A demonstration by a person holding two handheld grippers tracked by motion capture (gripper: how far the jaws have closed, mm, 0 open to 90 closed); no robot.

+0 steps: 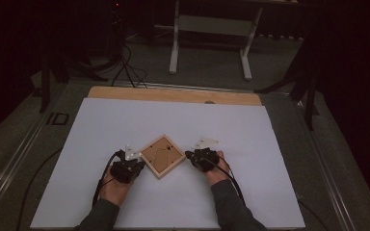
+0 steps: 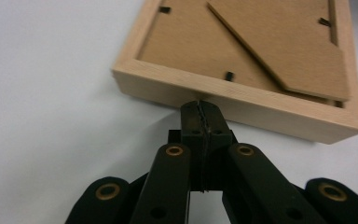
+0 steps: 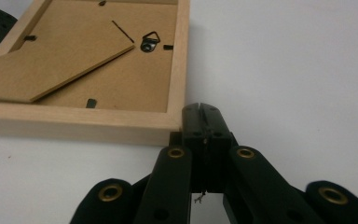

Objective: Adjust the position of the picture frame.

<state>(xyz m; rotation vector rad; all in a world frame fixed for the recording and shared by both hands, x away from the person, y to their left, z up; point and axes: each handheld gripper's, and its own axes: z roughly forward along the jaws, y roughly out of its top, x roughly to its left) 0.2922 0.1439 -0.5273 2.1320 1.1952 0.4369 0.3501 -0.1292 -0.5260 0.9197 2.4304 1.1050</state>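
A light wooden picture frame (image 1: pixel 163 156) lies back-side up on the white sheet, turned like a diamond. Its brown backing board carries a folded stand, small black clips and a metal hanger ring (image 3: pixel 149 42). My left gripper (image 1: pixel 131 166) rests at the frame's lower-left side, shut with nothing between its jaws; its tip (image 2: pixel 200 108) meets the frame's wooden edge (image 2: pixel 242 100). My right gripper (image 1: pixel 197 158) sits at the frame's right corner, also shut and empty, its tip (image 3: pixel 200 111) beside the frame's corner (image 3: pixel 179 119).
The white sheet (image 1: pixel 125 120) covers a wooden table (image 1: pixel 173 94) whose far edge shows. Beyond it stand the white legs of another table (image 1: pixel 176 43) and black cables on a grey floor. A metal rail (image 1: pixel 19 154) runs along the left.
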